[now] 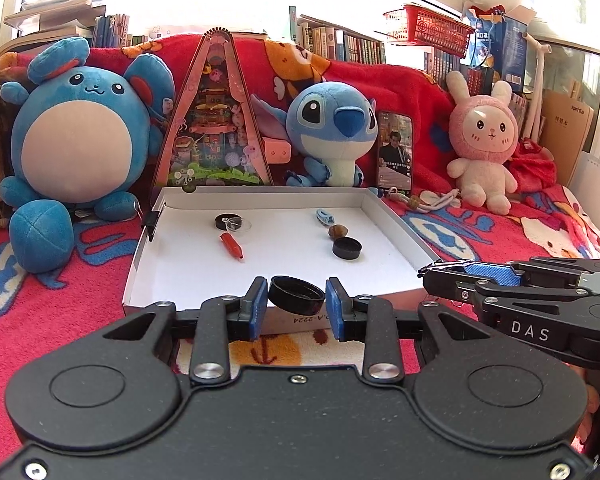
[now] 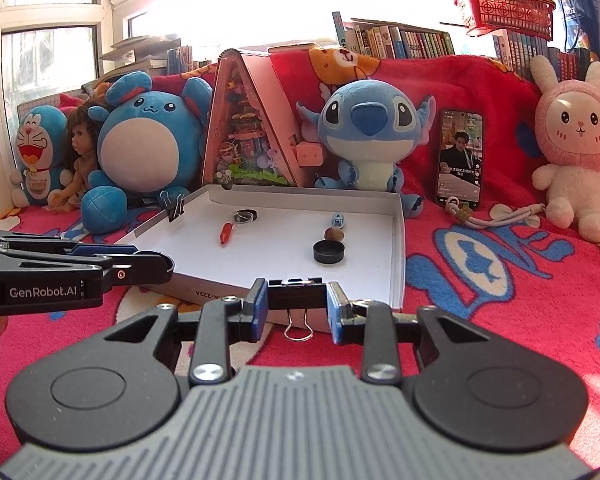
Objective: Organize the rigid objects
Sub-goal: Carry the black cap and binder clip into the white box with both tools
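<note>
From the left wrist view, the left gripper (image 1: 297, 304) is clenched on a black round lid (image 1: 296, 294); the lid sits tilted between the two blue pads, open side up, its flat faces roughly crosswise to the fingers; it hangs over the near wall of the white shallow box (image 1: 396, 220), just inside the rim, so the floor of the box lies straight ahead and below. Inside the box lie, on the left, a black disc with a clear lens-like piece (image 1: 232, 222) on it and a red pen-like piece (image 1: 231, 245) whose long axis runs diagonally toward the near right; on the right, a small blue clip-like piece (image 1: 325, 217), a brown nut (image 1: 337, 231) and a second black lid (image 1: 346, 248), in a short row front to back. The right gripper (image 1: 440, 270) comes in from the right, at the box's near right corner, well apart from the carried lid.

From the right wrist view, the right gripper (image 2: 296, 306) is clamped on a black binder clip (image 2: 297, 295); the clip's body lies crosswise between the pads, its wire handle hanging down toward the camera; it sits at the near wall of the box, and whether it bites the wall cannot be told. Another binder clip (image 2: 175, 206) grips the left wall. The left gripper (image 2: 156, 266) reaches in from the left; it appears the nearer one to the empty middle of the box floor.
</note>
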A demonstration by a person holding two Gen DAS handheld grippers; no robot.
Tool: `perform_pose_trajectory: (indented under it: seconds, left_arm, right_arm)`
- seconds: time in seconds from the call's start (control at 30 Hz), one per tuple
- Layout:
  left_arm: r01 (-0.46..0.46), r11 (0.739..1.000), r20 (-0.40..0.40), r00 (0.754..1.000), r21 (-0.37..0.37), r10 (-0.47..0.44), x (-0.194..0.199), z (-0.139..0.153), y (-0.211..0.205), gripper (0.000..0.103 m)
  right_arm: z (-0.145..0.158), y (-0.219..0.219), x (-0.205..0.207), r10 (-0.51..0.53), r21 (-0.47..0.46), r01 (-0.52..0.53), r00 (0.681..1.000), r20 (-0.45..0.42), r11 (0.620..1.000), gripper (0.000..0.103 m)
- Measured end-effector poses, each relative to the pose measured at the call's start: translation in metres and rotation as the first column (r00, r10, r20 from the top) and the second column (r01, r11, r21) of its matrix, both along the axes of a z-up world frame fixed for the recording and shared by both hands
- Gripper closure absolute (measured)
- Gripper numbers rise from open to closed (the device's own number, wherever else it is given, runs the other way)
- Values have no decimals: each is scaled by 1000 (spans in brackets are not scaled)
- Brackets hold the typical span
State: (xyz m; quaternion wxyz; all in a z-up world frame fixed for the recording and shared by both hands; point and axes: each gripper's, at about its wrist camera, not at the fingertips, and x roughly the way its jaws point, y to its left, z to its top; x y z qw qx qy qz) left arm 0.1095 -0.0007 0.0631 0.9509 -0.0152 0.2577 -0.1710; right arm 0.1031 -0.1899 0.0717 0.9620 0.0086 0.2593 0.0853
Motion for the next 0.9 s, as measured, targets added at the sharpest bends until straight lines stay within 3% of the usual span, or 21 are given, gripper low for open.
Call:
perform_pose_trajectory:
  seconds: [0.27,0.57,0.9]
  left_arm:
    - [-58,998,-47,997,-33,56,43,-1,2,73]
    - [-134,990,-118,985,-44,128,96,-25,2,73]
    - [-170,985,-128,977,5,169,122,-43,-4,73]
  right_arm:
    - [2,-3,28,-45,25,45,999,-8,999,66]
    - [-14,-7,77,-106,74,113,991,-87,991,67]
    - [-37,-6,110,-150,72,163,976,-156,984,67]
